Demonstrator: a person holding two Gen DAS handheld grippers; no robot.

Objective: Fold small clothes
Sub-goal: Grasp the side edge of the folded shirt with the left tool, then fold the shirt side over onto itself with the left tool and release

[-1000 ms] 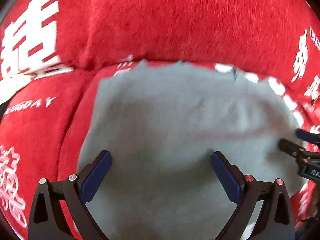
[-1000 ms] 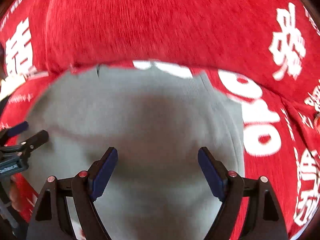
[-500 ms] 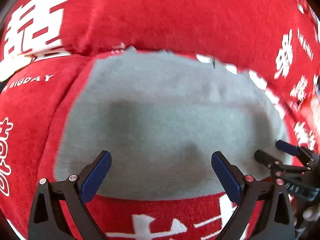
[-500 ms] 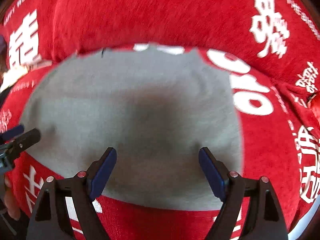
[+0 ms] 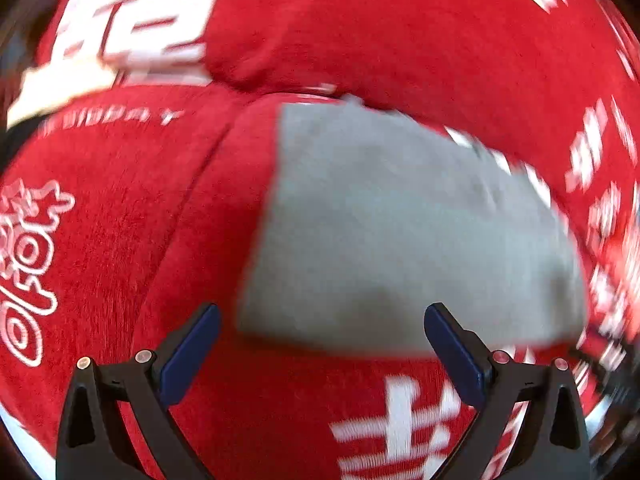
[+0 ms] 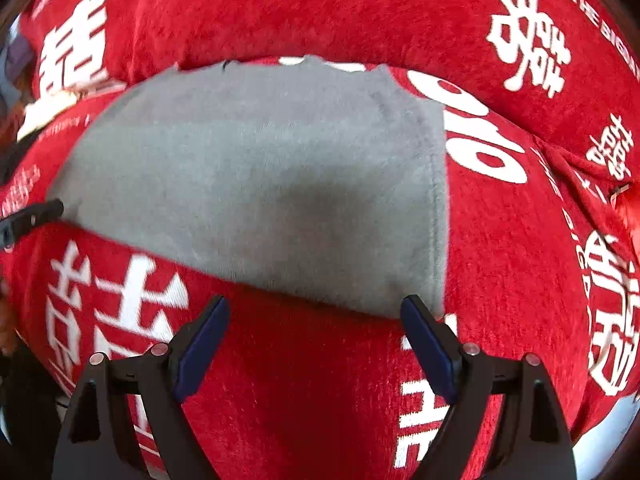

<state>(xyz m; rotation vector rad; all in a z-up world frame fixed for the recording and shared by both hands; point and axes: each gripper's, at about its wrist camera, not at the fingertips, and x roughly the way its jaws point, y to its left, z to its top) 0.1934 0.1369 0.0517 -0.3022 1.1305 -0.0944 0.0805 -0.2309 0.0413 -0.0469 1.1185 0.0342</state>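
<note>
Lying flat ahead of both grippers, the grey garment (image 6: 256,184) shows as a neat squarish block with a stitched hem down its right edge — to judge by that shape, at least one fold is already made. Whether another fold or a final tidy remains, the pictures do not settle; no second piece of clothing is in view.

The right gripper (image 6: 316,350) hangs just short of the garment's near edge, jaws spread wide and gripping nothing, its right pad beside the cloth's near right corner. Its jaws have just been opening a little further, with only red fabric between them. The left gripper (image 5: 322,354) is likewise wide apart and empty, the grey near edge just beyond its tips, though that view is blurred.

Beneath everything spreads a red plush blanket (image 6: 500,280) printed with white characters and lettering — bunched into a thick ridge beyond the garment. Little of the room shows.
</note>
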